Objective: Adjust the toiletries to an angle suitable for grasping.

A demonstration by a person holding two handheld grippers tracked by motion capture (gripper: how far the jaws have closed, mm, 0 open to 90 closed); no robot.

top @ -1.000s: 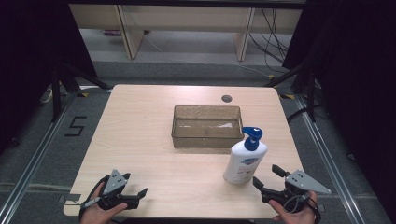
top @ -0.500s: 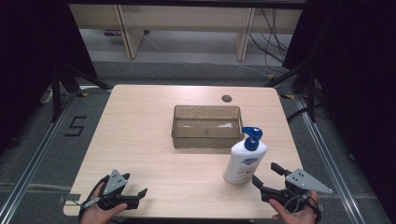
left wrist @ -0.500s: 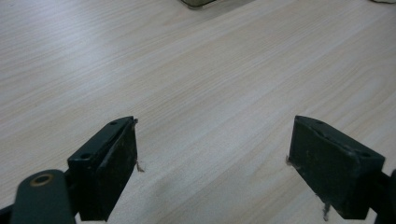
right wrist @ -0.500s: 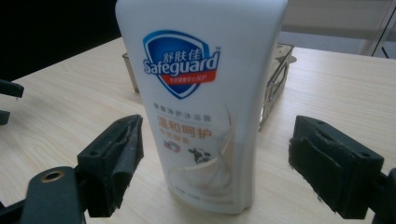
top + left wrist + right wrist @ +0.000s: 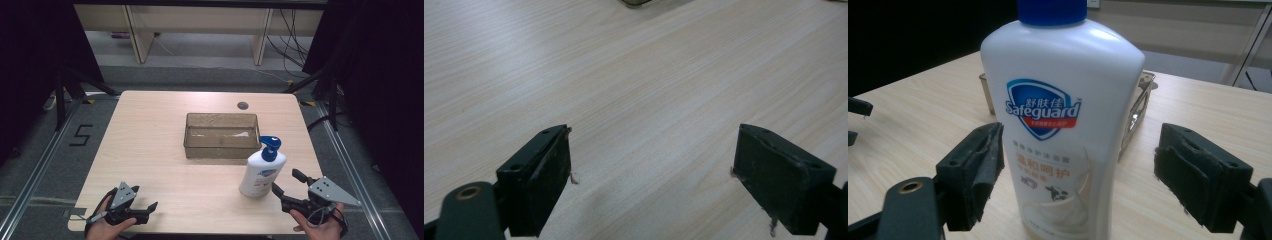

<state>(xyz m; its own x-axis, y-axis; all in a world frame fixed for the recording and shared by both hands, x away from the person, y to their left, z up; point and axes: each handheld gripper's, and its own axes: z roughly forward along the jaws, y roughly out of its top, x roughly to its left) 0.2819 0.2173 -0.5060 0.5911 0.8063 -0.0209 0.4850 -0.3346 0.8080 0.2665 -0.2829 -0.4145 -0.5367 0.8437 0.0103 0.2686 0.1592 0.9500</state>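
A white pump bottle (image 5: 261, 172) with a blue cap and a Safeguard label stands upright on the wooden table (image 5: 150, 145), right of centre. My right gripper (image 5: 286, 181) sits just behind and right of it, open. In the right gripper view the bottle (image 5: 1063, 125) rises between the jaws of the right gripper (image 5: 1080, 150). Those jaws have just been closing, and neither pad presses on the bottle. My left gripper (image 5: 145, 200) rests near the front left edge. The left gripper (image 5: 651, 160) is open over bare wood.
A clear brownish plastic bin (image 5: 221, 148) sits mid-table just behind the bottle, its rim (image 5: 1140, 105) showing past the bottle. A round cable hole (image 5: 243, 105) lies near the far edge. The table's right edge is close to my right hand.
My right gripper has edged slightly forward toward the bottle. The left gripper and the bottle have stayed put.
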